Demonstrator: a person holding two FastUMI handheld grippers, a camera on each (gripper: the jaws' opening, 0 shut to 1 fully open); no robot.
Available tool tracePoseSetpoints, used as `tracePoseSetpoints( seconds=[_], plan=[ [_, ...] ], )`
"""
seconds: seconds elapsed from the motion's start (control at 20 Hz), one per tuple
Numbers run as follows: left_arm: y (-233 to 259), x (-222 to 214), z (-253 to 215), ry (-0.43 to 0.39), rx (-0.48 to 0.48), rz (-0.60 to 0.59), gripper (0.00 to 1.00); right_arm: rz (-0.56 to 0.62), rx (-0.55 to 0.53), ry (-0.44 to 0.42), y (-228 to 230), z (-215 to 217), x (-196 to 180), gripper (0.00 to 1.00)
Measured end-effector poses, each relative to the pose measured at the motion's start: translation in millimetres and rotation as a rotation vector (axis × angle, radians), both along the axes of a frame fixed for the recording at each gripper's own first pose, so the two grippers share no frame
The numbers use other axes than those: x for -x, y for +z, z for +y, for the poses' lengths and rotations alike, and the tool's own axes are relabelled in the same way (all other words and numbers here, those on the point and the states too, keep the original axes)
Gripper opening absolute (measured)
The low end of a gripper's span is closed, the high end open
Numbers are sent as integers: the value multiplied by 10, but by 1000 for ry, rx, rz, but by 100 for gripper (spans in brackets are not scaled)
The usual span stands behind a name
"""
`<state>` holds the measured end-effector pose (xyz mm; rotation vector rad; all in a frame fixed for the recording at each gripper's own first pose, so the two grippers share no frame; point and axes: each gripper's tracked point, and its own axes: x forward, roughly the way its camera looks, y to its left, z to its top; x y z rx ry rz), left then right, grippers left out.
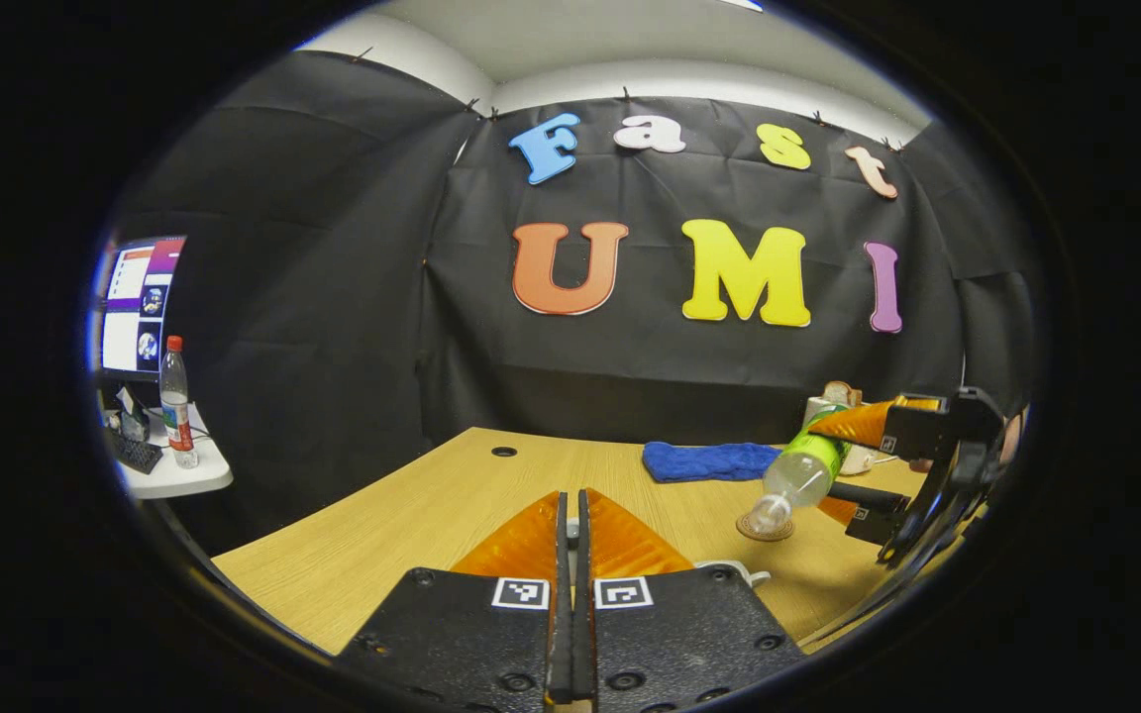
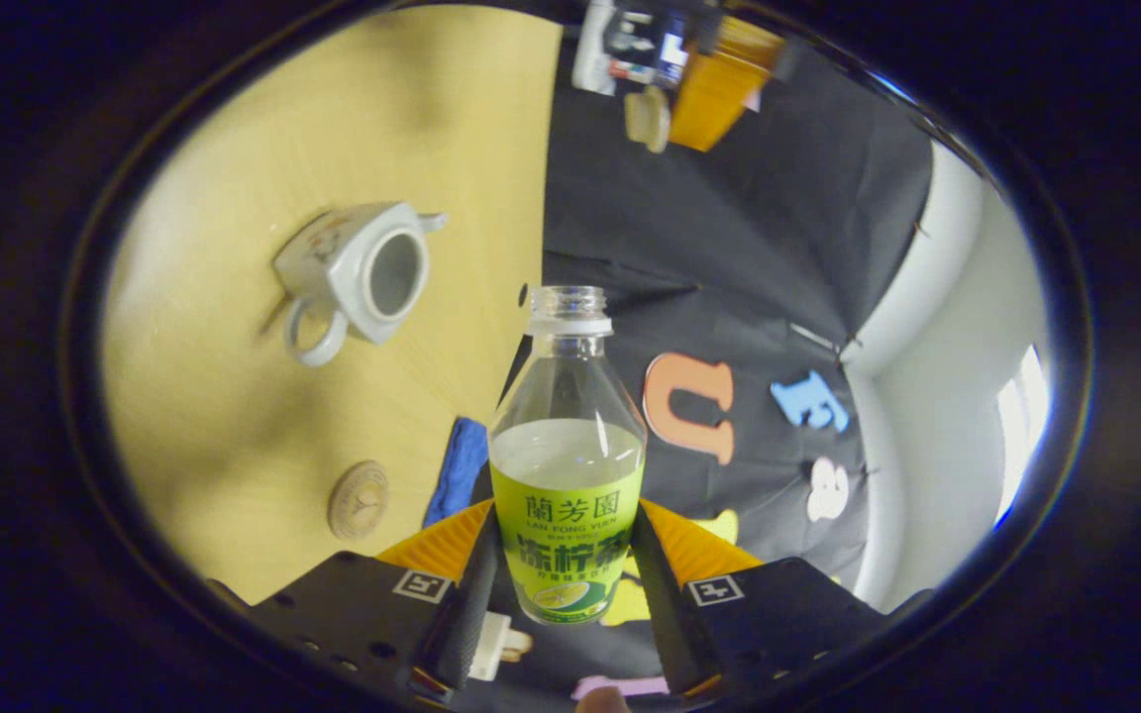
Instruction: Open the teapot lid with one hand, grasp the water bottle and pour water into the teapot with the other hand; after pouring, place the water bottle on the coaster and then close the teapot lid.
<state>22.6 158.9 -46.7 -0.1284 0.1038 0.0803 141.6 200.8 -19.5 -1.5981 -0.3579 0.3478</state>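
Clamped between the two fingers of the right gripper (image 2: pixel 563 584), the water bottle (image 2: pixel 568 475) is uncapped and tilted, and to the left of its neck the teapot (image 2: pixel 358 277) stands open on the table (image 2: pixel 234 416), so I judge the mouth should be brought over that opening before tipping further, slowly, because the opening is small. Lower left of the bottle lies the coaster (image 2: pixel 359 499) with a blue cloth (image 2: pixel 457 467) just beside it, while farther ahead the left gripper (image 2: pixel 674 99) seems to pinch the lid (image 2: pixel 647 117), its fingers nearly closed in its own view.
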Motion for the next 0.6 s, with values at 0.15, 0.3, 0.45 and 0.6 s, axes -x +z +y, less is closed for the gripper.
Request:
tracePoseSetpoints(
  seconds=[0.15, 0.3, 0.45, 0.6],
  plan=[
    [-1, -23, -128, -22, -7, 4, 3, 205, -326, -59, 34, -195, -103, 72],
    [32, -53, -290, -61, 2, -1, 3, 366, -654, -83, 163, -335, -183, 72],
    [16, -54, -350, -80, -2, 5, 3, 538, -1013, -98, 270, -409, -369, 72],
    [34, -67, -360, -82, 7, 3, 3, 696, -1255, -126, 259, -459, -585, 71]
  ],
)
